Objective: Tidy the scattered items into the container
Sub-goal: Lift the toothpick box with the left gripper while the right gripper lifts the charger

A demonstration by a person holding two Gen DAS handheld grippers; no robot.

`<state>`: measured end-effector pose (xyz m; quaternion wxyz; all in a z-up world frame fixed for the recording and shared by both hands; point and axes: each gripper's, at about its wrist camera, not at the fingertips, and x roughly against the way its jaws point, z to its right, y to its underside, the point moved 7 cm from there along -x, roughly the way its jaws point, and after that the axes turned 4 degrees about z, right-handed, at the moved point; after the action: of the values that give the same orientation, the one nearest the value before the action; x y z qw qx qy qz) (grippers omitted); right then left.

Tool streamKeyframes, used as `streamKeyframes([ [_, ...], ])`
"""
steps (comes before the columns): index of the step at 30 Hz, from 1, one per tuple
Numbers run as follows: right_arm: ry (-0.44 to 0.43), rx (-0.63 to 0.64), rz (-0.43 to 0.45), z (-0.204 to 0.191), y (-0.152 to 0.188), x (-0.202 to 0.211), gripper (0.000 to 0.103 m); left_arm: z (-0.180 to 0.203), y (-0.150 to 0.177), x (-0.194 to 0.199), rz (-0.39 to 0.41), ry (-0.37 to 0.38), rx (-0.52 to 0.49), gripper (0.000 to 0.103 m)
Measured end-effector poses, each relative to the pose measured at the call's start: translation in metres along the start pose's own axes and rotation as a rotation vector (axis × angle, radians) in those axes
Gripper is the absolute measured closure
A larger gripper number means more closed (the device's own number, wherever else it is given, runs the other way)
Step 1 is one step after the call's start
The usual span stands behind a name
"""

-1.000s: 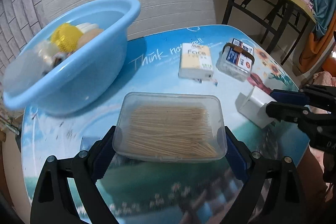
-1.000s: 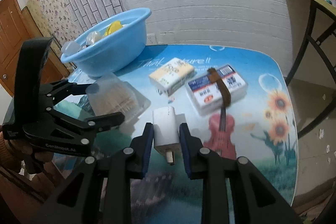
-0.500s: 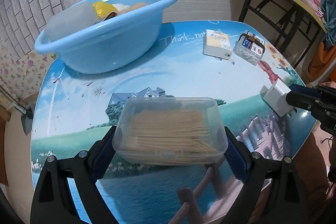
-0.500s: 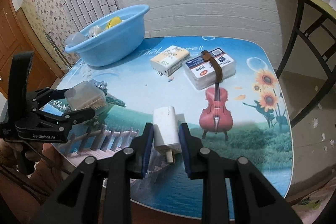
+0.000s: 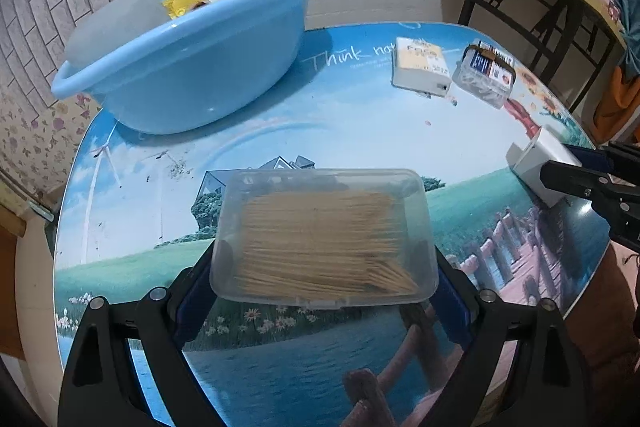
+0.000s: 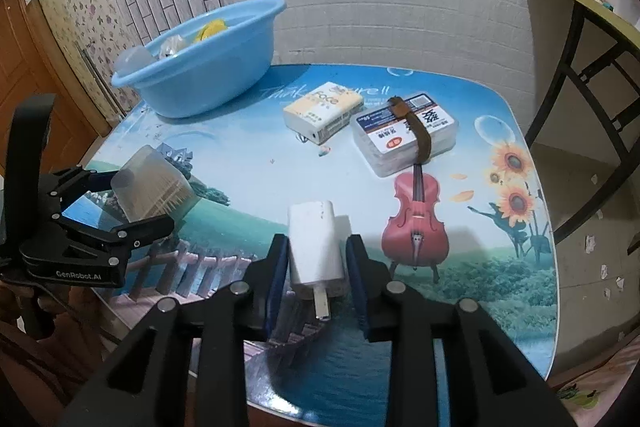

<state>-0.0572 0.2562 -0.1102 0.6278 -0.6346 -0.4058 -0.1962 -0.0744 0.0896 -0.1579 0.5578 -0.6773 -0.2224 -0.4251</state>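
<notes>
My left gripper [image 5: 324,267] is shut on a clear plastic box of toothpicks [image 5: 324,239] and holds it above the table's near side; it also shows in the right wrist view [image 6: 120,211] with the box [image 6: 152,187]. My right gripper [image 6: 316,267] is shut on a white charger plug [image 6: 316,247], seen at the right in the left wrist view [image 5: 540,163]. The blue basin [image 5: 192,67] stands at the far left [image 6: 208,67] and holds a yellow item and other things. A tissue pack [image 6: 324,111] and a clear strapped card box [image 6: 404,131] lie on the table.
The table [image 6: 256,147] has a printed landscape top. A dark-legged side table [image 6: 580,27] stands to the right against the white wall. A wooden door and flowered wallpaper are on the left.
Both grippers have drawn back from the basin and tilted, so more of the table shows. Each still holds its item.
</notes>
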Motion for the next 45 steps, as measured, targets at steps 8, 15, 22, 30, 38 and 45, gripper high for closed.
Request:
streamKeyframes([
  [8,0.000,0.001,-0.032,0.000,0.005,-0.017,0.073,-0.002,0.000,-0.006,0.020,0.018,0.024,0.003],
  [15,-0.008,-0.012,-0.010,0.001,0.002,-0.022,0.073,0.000,-0.004,-0.008,0.037,0.027,0.016,0.000],
  [22,-0.046,-0.003,0.021,-0.012,0.006,-0.024,0.029,0.002,-0.008,-0.010,0.041,0.042,0.006,0.000],
  [30,-0.084,-0.064,0.038,-0.012,0.003,-0.024,0.015,0.004,-0.011,-0.014,0.005,0.035,0.004,0.000],
  [38,-0.018,0.026,0.022,-0.022,0.007,-0.028,0.008,0.007,-0.008,-0.013,0.022,0.042,-0.009,0.000],
  [45,0.031,0.008,0.047,-0.012,0.005,-0.023,0.057,0.008,-0.005,-0.006,0.047,0.045,-0.014,0.011],
])
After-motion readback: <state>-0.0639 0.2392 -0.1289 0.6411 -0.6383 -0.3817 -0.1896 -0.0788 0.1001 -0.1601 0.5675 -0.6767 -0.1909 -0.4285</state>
